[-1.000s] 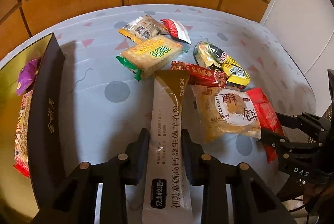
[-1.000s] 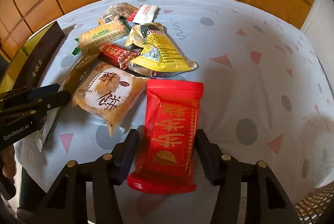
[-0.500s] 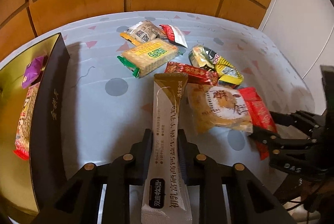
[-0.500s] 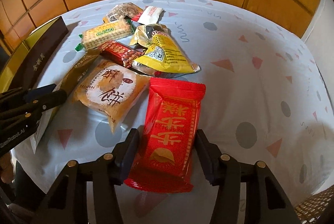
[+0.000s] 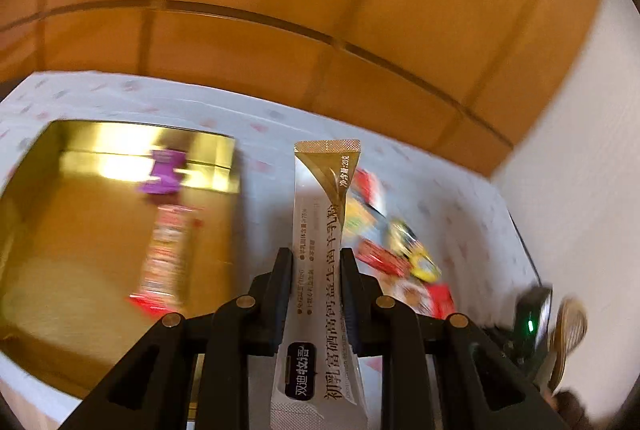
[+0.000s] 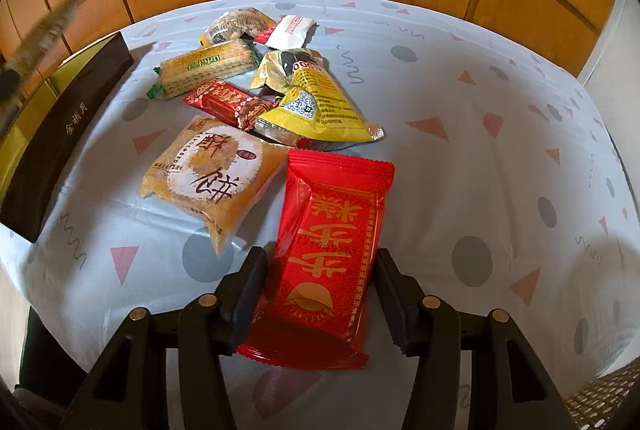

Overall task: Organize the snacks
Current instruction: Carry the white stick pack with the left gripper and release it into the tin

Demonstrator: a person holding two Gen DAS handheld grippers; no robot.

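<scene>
My left gripper [image 5: 316, 256] is shut on a long white and gold stick sachet [image 5: 320, 197] and holds it in the air, just right of an open gold box [image 5: 60, 270]. In the box lie a purple packet [image 5: 164, 171] and a red patterned packet [image 5: 166, 258]. This view is blurred. My right gripper [image 6: 320, 258] points down at the table, its pads against the long sides of a red packet with gold characters [image 6: 332, 238]. The lifted sachet [image 6: 44, 29] shows as a blur at the upper left of the right wrist view.
Loose snacks lie beyond the red packet: a round pastry packet [image 6: 212, 173], a yellow bag [image 6: 320, 105], a dark red bar [image 6: 228, 101], a cracker pack [image 6: 208, 65] and a white packet [image 6: 290, 29]. The box's dark side [image 6: 68, 133] stands at the left. Wooden panels back the table.
My left gripper closed on the stick sachet, lifted it off the table and swung it left toward the gold box. The right gripper and the red packet have stayed where they were.
</scene>
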